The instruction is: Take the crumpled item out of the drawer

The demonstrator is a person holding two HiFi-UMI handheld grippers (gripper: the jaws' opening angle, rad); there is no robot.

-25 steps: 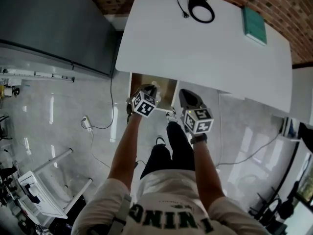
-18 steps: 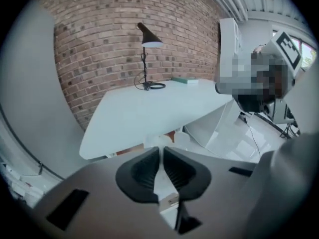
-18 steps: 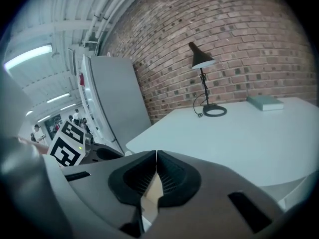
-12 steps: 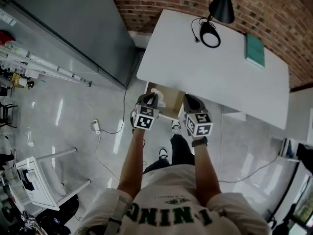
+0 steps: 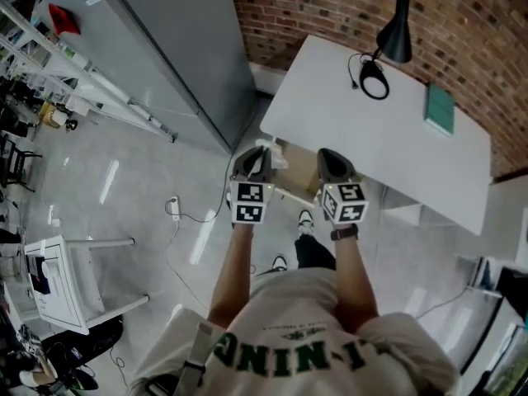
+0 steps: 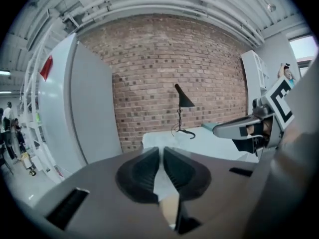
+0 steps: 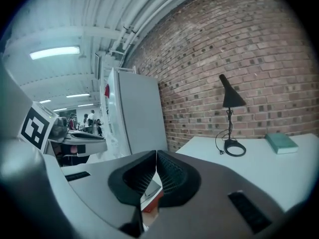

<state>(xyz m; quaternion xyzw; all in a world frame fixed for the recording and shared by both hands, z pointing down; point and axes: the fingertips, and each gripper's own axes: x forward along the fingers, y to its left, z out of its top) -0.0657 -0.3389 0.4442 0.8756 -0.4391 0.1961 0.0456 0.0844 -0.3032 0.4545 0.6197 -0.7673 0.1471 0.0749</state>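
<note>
Crumpled item (image 5: 272, 153) clamped above drawer (image 5: 301, 177)
The left gripper (image 5: 258, 155) gripped the crumpled item at frame centre, over the open drawer; the right gripper (image 5: 330, 158) was closed, empty. A firm grip and clearance from the table (image 5: 388, 143) were advisable.

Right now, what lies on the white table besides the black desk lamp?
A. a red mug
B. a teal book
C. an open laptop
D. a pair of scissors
B: a teal book lies flat on the white table near its brick-wall edge, to the right of the black desk lamp in the head view.
</note>
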